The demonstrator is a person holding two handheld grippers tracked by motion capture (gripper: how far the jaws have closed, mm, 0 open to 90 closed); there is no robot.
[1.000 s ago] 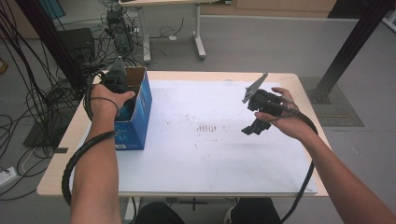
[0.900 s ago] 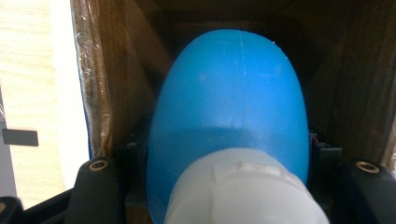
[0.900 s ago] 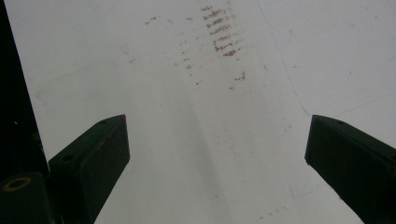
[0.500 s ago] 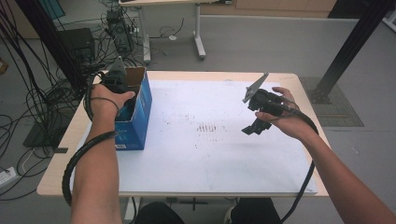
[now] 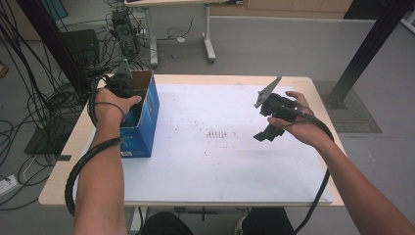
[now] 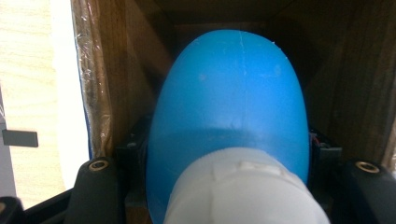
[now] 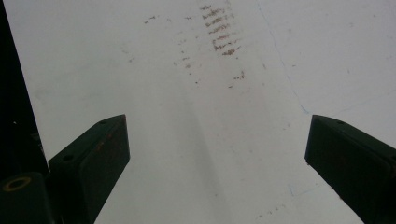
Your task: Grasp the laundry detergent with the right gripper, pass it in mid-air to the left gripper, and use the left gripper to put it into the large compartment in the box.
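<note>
An open blue cardboard box stands at the table's left side. My left gripper reaches down into it, shut on a blue rounded object with a white end nearest the camera. The box's brown inner walls rise on both sides of the object. A hand holds that gripper over the box opening, so its jaws are hidden in the high view. My right gripper hovers over the right half of the table, open, with nothing between its pads and bare white surface below.
A white sheet covers the wooden table. Faint brown smudges mark its middle. Cables crowd the floor at left. A black post stands at the back right, and another table's leg behind.
</note>
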